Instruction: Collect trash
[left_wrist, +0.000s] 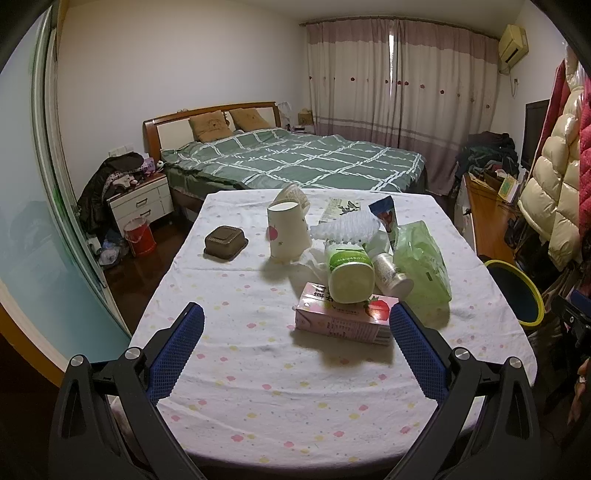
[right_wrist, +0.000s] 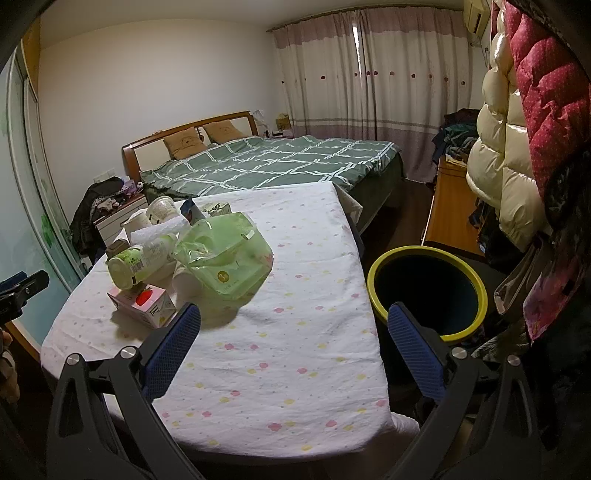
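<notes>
Both hand-held grippers hang over the near edge of the bench (left_wrist: 258, 387), which is covered by a white cloth dotted with small flowers. The left hand-held gripper (left_wrist: 296, 316) has its blue-padded fingers spread wide and holds nothing; the pink carton (left_wrist: 343, 321) lies on its side just ahead, close to the right finger. A green-and-white bottle (left_wrist: 349, 271) lies across the top of the carton, with a small can (left_wrist: 391, 273) beside it and a green plastic pack (left_wrist: 421, 258) to the right. Behind them sit a white foam net (left_wrist: 347, 227), a paper cup (left_wrist: 288, 232) with a second cup tipped behind it, and a blue wrapper (left_wrist: 384, 214). A brown tray (left_wrist: 226, 242) lies upside down, apart on the left.

The right hand-held gripper (right_wrist: 293, 319) is also spread wide and empty, over bare cloth near the right edge of the bench. The trash pile is ahead and to its left. The bin (right_wrist: 428, 291), dark with a yellow rim, stands on the floor just beside the bench, behind the gripper's right finger.
</notes>
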